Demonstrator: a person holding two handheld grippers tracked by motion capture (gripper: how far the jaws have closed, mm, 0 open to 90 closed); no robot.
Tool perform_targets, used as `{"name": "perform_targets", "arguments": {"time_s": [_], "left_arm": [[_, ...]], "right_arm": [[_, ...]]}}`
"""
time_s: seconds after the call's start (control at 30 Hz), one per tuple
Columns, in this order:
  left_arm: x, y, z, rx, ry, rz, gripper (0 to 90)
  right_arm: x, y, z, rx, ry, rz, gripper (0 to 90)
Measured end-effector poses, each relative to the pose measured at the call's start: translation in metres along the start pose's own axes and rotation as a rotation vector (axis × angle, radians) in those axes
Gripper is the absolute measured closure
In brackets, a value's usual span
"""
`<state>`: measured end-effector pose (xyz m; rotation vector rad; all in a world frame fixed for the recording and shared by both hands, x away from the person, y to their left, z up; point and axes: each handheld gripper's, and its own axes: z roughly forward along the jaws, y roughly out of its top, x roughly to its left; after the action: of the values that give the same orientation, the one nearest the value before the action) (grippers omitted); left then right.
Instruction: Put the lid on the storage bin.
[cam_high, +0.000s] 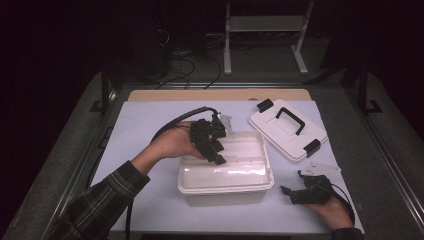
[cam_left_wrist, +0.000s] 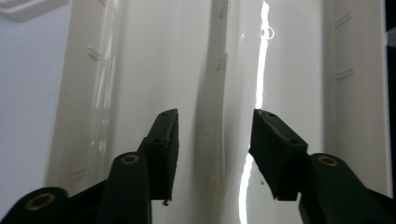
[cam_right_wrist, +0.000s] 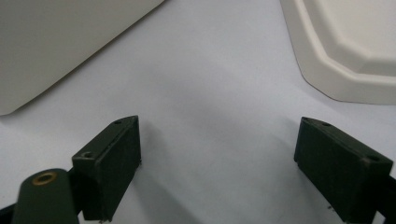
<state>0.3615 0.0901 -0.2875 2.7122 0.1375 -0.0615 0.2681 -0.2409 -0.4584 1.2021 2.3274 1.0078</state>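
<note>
No readable text in any view.

The white box (cam_high: 226, 172), its lid (cam_high: 286, 131) and the table sheet (cam_high: 150, 120) carry no label, brand, number or sign that can be read; the black gripper jaws are also plain, without any marking.

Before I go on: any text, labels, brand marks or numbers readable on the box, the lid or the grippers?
None readable: the white plastic box, the white lid with black handle, and the left gripper and right gripper show no legible text.
</note>
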Motion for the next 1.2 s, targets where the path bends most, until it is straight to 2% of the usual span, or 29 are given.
{"name": "perform_targets", "arguments": {"time_s": [0.17,0.3,0.47,0.6,0.87,1.0,1.2], "left_arm": [[-0.001,-0.019,-0.017,-0.015,0.023,-0.016,35.6],[-0.004,-0.036,-0.03,-0.034,0.061,-0.036,27.8],[-0.007,-0.058,-0.045,-0.048,0.093,-0.075,18.9],[-0.009,-0.082,-0.052,-0.05,0.126,-0.114,14.5],[-0.011,-0.126,-0.05,-0.06,0.155,-0.177,8.7],[-0.013,-0.148,-0.045,-0.077,0.187,-0.209,7.3],[-0.013,-0.182,-0.024,-0.084,0.252,-0.279,5.0]], "right_arm": [[0.001,0.0,0.0,0.004,-0.004,-0.004,13.9],[0.001,0.0,0.0,0.006,-0.005,-0.005,13.9],[0.001,0.001,0.0,0.007,-0.004,-0.003,13.8],[0.001,0.0,0.0,0.006,-0.004,-0.003,13.8],[0.001,0.0,0.0,0.006,-0.006,-0.005,13.7],[0.001,0.0,0.0,0.006,-0.006,-0.006,13.7],[0.001,0.0,0.0,0.006,-0.005,-0.006,13.7]]}}
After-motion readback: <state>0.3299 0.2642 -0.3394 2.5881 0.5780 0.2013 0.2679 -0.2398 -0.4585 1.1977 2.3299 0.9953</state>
